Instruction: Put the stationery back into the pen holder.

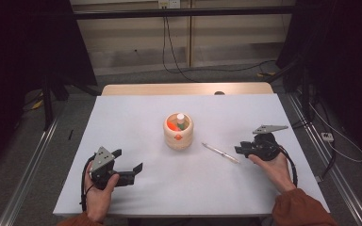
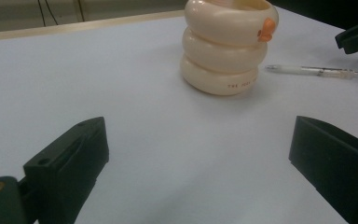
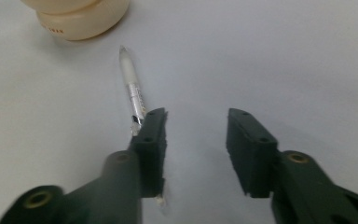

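The left gripper (image 1: 127, 163) has its fingers (image 2: 70, 158) spread wide with nothing between them, only bare white tabletop (image 1: 136, 122) showing in the gap in the left gripper view. It sits low over the near left part of the tabletop, held by the person's left hand (image 1: 98, 190), and points toward the middle. The right gripper (image 1: 242, 149) also has its fingers (image 3: 151, 140) released, a clear gap between them and nothing grasped. In the right gripper view a slim clear pen (image 3: 133, 88) lies flat on the tabletop just outside one finger, its near end passing under or beside that finger; whether they touch cannot be told. In the high view the pen (image 1: 220, 153) lies at a slant between the right gripper and the cream pen holder (image 1: 178, 134), its far tip near the holder but apart from it. The person's right hand (image 1: 275, 165) grips the gripper from below at the right side of the tabletop, an orange-brown sleeve (image 1: 301, 207) at the wrist. The holder, shaped like three stacked rings with a small orange mark on its front, stands upright near the middle of the tabletop and holds an orange item, a green one and a white-capped one. In the left gripper view the holder (image 2: 223, 46) stands ahead of the open fingers, with the pen (image 2: 312, 71) lying to its right.
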Demonstrator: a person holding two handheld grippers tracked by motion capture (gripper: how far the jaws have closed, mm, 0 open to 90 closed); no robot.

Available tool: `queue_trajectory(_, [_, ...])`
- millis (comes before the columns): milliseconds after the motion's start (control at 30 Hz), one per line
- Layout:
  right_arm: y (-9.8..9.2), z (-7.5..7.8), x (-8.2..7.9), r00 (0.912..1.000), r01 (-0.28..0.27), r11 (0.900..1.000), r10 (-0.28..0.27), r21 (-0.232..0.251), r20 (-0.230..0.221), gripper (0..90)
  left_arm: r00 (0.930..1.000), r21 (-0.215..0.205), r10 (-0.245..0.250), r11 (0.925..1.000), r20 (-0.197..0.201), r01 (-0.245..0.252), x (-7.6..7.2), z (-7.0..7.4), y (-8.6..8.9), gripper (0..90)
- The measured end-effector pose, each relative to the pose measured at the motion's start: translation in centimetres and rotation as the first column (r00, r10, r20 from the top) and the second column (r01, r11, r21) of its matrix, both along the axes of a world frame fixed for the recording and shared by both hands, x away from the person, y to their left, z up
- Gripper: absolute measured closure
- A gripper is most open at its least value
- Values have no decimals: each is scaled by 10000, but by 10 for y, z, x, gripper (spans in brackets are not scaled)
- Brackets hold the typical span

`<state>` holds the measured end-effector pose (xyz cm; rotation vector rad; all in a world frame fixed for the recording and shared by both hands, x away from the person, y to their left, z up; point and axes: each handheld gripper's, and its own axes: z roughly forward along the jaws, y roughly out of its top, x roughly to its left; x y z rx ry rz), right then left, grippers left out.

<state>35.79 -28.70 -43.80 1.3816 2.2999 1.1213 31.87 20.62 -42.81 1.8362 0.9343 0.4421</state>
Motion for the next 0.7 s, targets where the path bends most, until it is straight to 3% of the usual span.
queue_trajectory(200, [1, 6, -4, 9975, -247, 9991, 224, 334, 670, 323, 10000, -6, -5, 10000, -16, 5, 0, 0, 0, 46])
queue_trajectory(367, [6, 10, -2, 9960, -604, 9976, 580, 347, 680, 160, 10000, -13, -16, 10000, -25, 16, 0, 0, 0, 46])
queue_trajectory(700, [34, 17, 11, 9889, -1263, 9920, 1258, 10, 794, 144, 10000, 85, -46, 10000, 47, 45, 0, 0, -1, 45])
